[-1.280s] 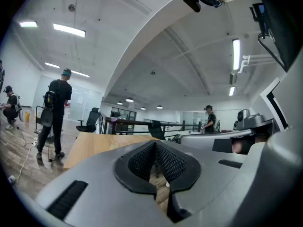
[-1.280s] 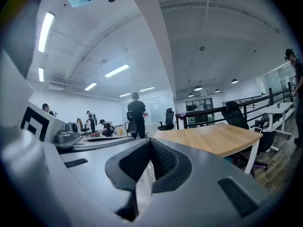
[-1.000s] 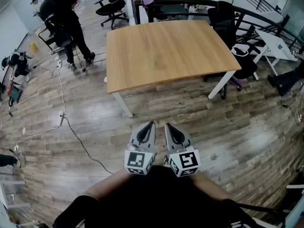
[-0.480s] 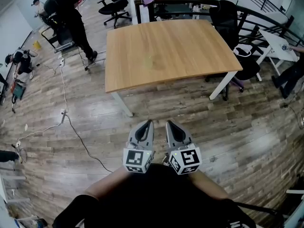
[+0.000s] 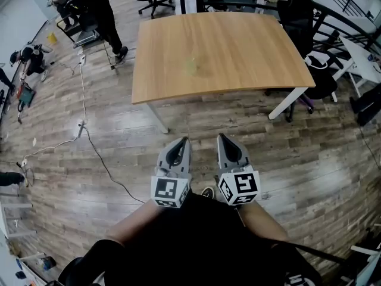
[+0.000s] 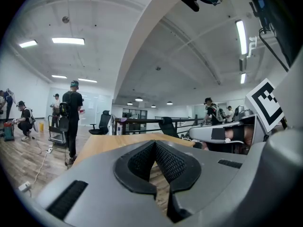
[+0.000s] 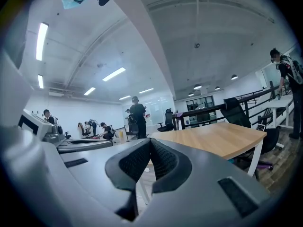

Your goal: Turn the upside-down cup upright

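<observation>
Left gripper (image 5: 184, 141): held low in front of the person's body, near the middle of the head view, tip aimed at the far surface. Its jaws are pressed together with nothing between the ribbed black pads (image 6: 166, 161).
Right gripper (image 5: 221, 137): just beside the left one and parallel to it, a narrow gap of floor showing between the two. Its jaws are likewise closed together and hold nothing.
Marker cubes: one at the near end of each gripper, the left cube (image 5: 169, 192) and the right cube (image 5: 239, 187), both close against the person's dark clothing.
Surface (image 5: 250, 52): a light wooden table top on white legs, standing far from both grippers across a stretch of wood-plank floor (image 5: 71, 177).
Cup (image 5: 190, 65): possibly the faint pale patch on the surface, left of its middle; it is too small and washed out to tell its shape or which way up it stands. It is well apart from both grippers.
Far left: a person in black (image 5: 101, 11) stands on the floor beyond the surface's left corner.
Far right: a black railing (image 5: 333, 22) curves behind the surface.
</observation>
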### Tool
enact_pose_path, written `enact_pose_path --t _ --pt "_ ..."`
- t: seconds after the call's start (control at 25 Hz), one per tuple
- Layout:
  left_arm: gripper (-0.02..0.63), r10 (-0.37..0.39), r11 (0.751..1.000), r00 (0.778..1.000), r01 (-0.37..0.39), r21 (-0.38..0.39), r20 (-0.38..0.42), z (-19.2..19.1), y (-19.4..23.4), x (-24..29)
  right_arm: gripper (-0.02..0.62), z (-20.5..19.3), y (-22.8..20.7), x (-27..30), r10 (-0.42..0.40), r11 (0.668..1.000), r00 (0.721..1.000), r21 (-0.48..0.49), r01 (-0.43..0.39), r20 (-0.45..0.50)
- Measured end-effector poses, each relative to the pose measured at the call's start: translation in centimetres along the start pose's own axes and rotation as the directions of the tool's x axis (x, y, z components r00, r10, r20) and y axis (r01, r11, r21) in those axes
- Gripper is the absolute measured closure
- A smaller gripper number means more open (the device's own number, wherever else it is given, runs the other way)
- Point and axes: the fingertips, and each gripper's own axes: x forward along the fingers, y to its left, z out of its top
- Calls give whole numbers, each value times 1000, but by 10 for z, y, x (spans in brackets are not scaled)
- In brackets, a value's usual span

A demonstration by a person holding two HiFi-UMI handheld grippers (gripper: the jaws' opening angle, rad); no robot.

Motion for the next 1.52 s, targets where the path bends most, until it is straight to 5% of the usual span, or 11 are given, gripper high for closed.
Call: enact_pose_path --t 0.32,0.52,0.8,1.12,1.52 --pt "598 7 999 999 -9 -44 -43 -23 70 97 581 -7 -38 108 -8 1000 999 -22 7 -48" --pt "598 -55 998 994 51 -43 -97 -38 140 189 581 -7 -52 216 48 999 998 16 -47 -44" --pt "598 -110 994 988 107 -36 -110 -55 220 283 581 -23 -79 331 -18 1000 996 10 19 -91" --pt "598 -169 986 979 167 -25 -115 -89 260 358 581 -58 -107 424 22 999 986 -36 -28 -167" --pt "598 -79 996 990 75 -38 -118 -159 295 427 580 -133 -138 491 103 993 978 -42 -112 -179"
